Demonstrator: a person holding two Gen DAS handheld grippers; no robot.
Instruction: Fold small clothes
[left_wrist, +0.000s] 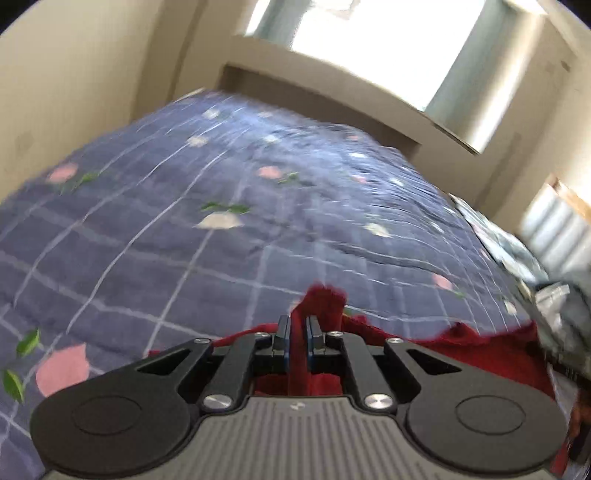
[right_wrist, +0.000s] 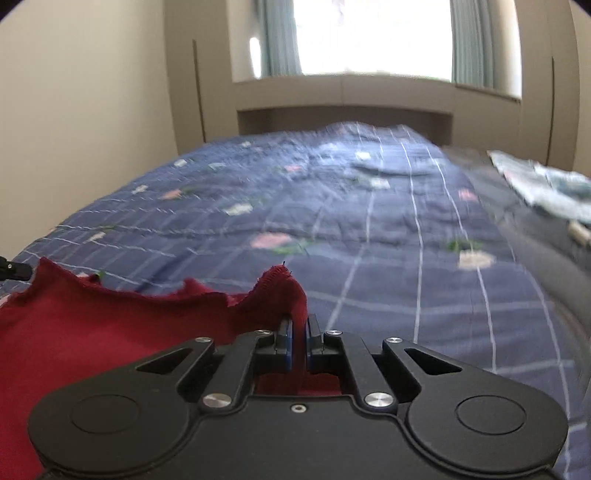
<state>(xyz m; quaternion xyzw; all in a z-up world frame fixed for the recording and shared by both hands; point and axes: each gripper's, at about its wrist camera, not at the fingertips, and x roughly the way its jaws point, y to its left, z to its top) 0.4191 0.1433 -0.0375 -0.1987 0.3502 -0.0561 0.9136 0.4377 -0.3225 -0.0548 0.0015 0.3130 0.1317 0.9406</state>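
Observation:
A dark red garment (left_wrist: 461, 343) is held by both grippers above the blue checked bedspread (left_wrist: 221, 258). My left gripper (left_wrist: 298, 325) is shut on a bunched edge of the garment, which sticks up between its fingers and trails off to the right. My right gripper (right_wrist: 298, 325) is shut on another edge of the red garment (right_wrist: 92, 325), whose cloth spreads to the left under the gripper. The tip of the other gripper (right_wrist: 13, 268) shows at the far left of the right wrist view.
The bedspread (right_wrist: 369, 240) with pink and white flowers covers the bed. Pale folded clothes (right_wrist: 546, 184) lie at the bed's right side, also seen in the left wrist view (left_wrist: 517, 251). A headboard (right_wrist: 343, 114), a bright window and beige walls stand behind.

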